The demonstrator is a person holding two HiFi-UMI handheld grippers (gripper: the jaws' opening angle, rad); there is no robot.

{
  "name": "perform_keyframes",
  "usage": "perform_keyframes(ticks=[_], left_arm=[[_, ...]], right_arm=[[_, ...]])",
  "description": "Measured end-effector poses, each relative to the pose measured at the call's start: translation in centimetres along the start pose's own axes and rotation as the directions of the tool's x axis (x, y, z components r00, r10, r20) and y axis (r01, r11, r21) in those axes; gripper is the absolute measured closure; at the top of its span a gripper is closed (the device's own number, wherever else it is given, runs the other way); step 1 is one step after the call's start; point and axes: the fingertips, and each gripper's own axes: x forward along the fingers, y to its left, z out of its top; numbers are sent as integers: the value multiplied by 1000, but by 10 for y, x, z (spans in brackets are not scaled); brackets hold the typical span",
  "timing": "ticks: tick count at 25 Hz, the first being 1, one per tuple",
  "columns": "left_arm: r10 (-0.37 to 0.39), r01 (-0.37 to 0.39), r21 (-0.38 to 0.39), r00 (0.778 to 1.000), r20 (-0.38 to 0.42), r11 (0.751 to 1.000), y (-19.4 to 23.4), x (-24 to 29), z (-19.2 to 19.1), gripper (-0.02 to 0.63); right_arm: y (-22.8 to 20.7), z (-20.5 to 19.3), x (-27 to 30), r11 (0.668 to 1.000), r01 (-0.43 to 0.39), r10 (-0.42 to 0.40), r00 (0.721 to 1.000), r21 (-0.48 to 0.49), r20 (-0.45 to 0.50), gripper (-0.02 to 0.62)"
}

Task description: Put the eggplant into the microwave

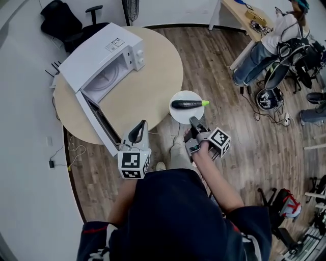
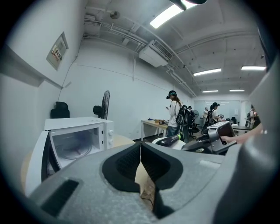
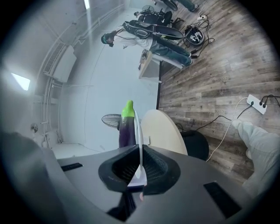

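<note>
A dark purple eggplant [image 1: 188,104] with a green stem lies on a small white plate [image 1: 178,115] beside the round table's right edge. My right gripper [image 1: 193,121] is shut on the plate's near rim. In the right gripper view the thin rim [image 3: 138,131] runs between the jaws, with the eggplant [image 3: 127,129] just beyond. The white microwave [image 1: 102,56] stands on the table [image 1: 153,76] with its door [image 1: 99,125] swung open and its cavity [image 2: 74,142] showing a glass turntable. My left gripper [image 1: 138,128] hovers by the door's end, shut and holding nothing [image 2: 140,146].
A person sits at a desk [image 1: 244,12] at the back right, among chairs and bags [image 1: 300,56]. Cables and a power strip [image 1: 282,120] lie on the wood floor. A black office chair [image 1: 71,23] stands behind the microwave.
</note>
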Motion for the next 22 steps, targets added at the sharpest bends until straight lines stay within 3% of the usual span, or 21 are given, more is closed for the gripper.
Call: perform_keyframes(ticks=[12,22], left_arm=[[183,-183,-44,983,2,982,58,49,19,588],[381,-381,-79,925,-16,921,103,71,34,588]], right_arm=[[32,-1,117,999,-31,21,977,-42,-213,575],[68,-21,206,993,-69,19,902,-99,-432,575]])
